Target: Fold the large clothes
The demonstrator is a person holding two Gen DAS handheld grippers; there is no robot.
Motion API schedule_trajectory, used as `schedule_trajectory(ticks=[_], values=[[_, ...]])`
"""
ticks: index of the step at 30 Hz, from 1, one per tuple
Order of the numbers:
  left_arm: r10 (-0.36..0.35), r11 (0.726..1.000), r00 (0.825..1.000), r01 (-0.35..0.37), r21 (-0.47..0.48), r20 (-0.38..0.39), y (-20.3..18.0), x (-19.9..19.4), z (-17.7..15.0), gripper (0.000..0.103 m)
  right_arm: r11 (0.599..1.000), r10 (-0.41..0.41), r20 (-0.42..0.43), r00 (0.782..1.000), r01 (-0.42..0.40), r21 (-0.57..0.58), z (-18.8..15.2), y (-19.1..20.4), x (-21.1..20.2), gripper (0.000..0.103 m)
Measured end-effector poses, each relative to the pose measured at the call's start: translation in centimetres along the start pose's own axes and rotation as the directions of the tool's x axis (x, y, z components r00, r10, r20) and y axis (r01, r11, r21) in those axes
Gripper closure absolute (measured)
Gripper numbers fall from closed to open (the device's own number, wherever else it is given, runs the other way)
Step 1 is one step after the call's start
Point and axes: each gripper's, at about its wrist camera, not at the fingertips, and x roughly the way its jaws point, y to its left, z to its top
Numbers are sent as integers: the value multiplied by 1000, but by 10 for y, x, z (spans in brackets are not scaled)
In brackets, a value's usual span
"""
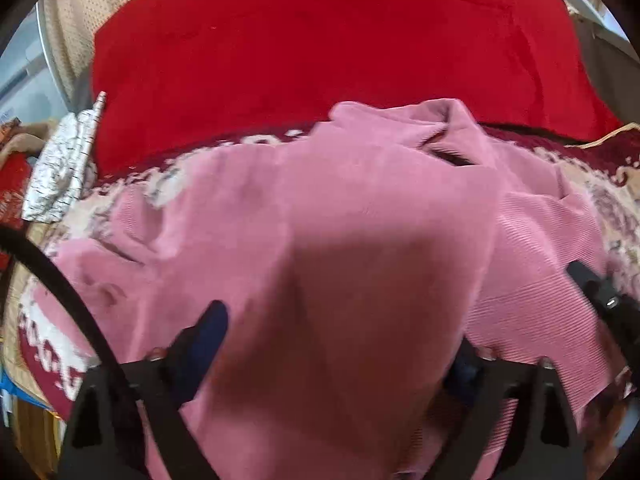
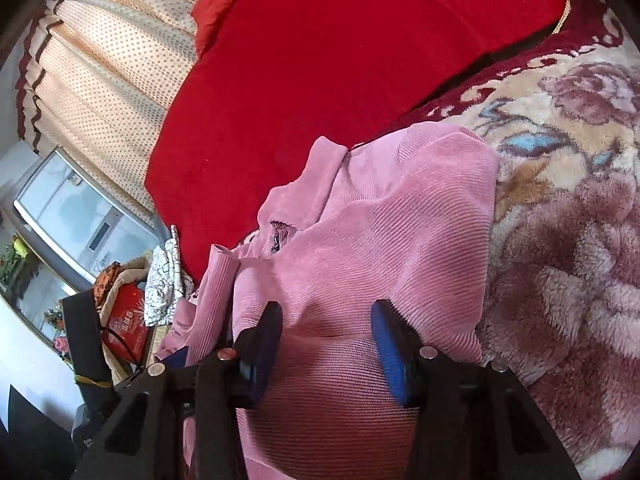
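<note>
A pink corduroy garment [image 1: 360, 200] lies rumpled on a fluffy floral blanket [image 1: 604, 196], collar end towards the red cover. My left gripper [image 1: 340, 332] stands wide over its near part. A shaded hump of the cloth rises between the jaws and drapes over the right finger; the left finger [image 1: 212, 324] shows bare beside it. In the right wrist view the garment [image 2: 380, 220] runs up from my right gripper [image 2: 328, 320], whose blue pads pinch a thick bunch of it. A black finger of the right gripper [image 1: 600, 292] shows at the garment's right edge.
A bright red cover [image 2: 340, 60] lies beyond the garment, with a dotted cream curtain [image 2: 100, 80] behind it. The floral blanket [image 2: 560, 240] spreads to the right. To the left lie a white cloth with black lines [image 2: 164, 276], a red package [image 2: 124, 328] and a window [image 2: 72, 208].
</note>
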Motion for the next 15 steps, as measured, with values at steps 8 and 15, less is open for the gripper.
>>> schedule_trajectory(ticks=[8,15], values=[[8,987,999,-16,-160,-54,66,-17,-23,42,998,-10,43,999,12,-67,-7,6,-1,52],[37,968,999,-44,-246,-33,102,-36,-43,33,998,-4,48,999,8,-66,-7,5,-2,52]])
